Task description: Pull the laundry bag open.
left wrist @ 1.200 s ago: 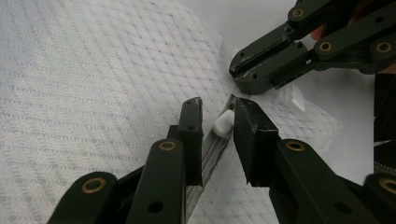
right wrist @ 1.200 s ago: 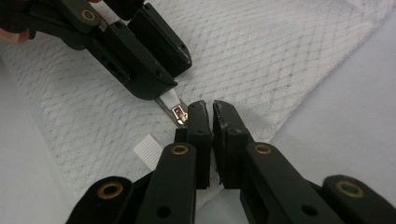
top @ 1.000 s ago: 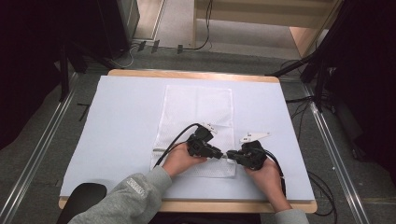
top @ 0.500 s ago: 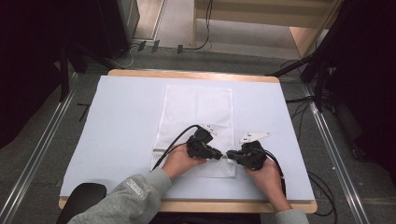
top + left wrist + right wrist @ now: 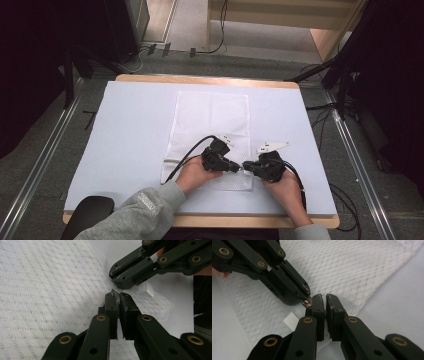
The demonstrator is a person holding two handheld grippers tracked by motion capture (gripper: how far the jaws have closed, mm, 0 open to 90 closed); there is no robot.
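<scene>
A white mesh bag [image 5: 210,135] lies flat on the pale blue table top [image 5: 125,135]. Both grippers meet tip to tip at its near right corner. My left gripper [image 5: 118,296] has just been closing, and its jaws now pinch a small brass zipper pull [image 5: 307,303] at the bag's edge. My right gripper [image 5: 323,298] is shut, with the bag's edge at its tips; the mesh seems nipped between them. In the high view the left gripper [image 5: 238,169] and right gripper [image 5: 246,167] almost touch. A small white label [image 5: 291,321] sticks out of the seam.
The table's wooden front edge [image 5: 240,220] runs just behind the person's wrists. Cables trail from both grippers, one across the bag [image 5: 187,152]. A dark round seat [image 5: 87,215] shows at the lower left. Metal rails [image 5: 40,165] flank the table.
</scene>
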